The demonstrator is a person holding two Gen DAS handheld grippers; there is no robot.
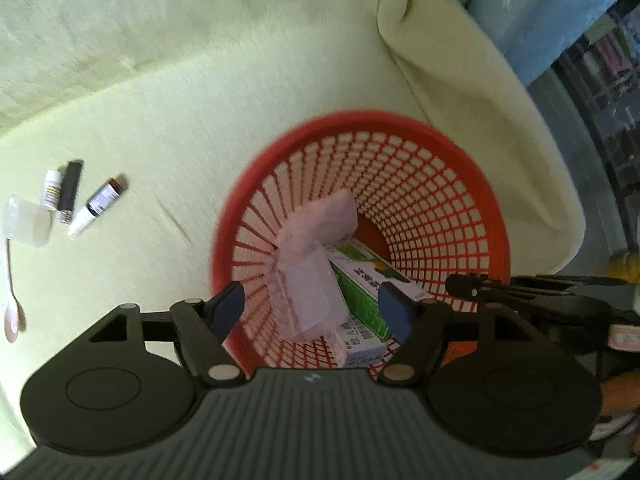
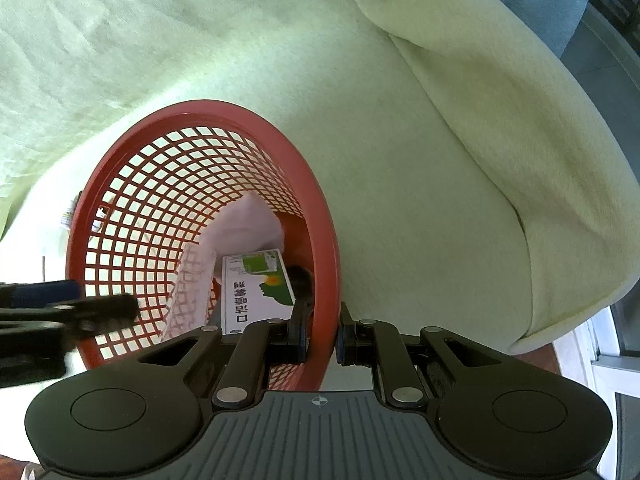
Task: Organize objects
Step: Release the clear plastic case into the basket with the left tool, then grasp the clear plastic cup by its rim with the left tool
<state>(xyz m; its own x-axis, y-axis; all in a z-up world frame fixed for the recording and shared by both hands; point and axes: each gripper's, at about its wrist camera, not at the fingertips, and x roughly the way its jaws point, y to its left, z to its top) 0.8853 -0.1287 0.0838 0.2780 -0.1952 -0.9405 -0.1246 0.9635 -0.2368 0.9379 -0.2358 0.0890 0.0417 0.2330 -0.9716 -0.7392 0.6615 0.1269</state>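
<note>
A red mesh basket (image 1: 452,184) stands on a pale yellow-green blanket (image 1: 168,112). Inside lie a pinkish-white plastic packet (image 1: 312,264) and green-and-white boxes (image 1: 360,280). My left gripper (image 1: 312,310) hovers over the basket's near side, open; the packet shows between its blue pads but lies lower, untouched. My right gripper (image 2: 323,336) is shut on the basket's rim (image 2: 324,280), one finger inside and one outside. A box (image 2: 256,292) and the packet (image 2: 248,224) show in the right wrist view too. Loose on the blanket at left lie a dropper bottle (image 1: 102,204), a small white bottle (image 1: 52,190) and a black stick (image 1: 70,190).
A translucent white cup (image 1: 28,222) and a spoon (image 1: 14,308) lie at the far left of the blanket. A thick blanket fold (image 1: 460,60) rises behind the basket, with blue fabric (image 1: 520,8) beyond. The blanket's edge drops off at the right (image 2: 580,300).
</note>
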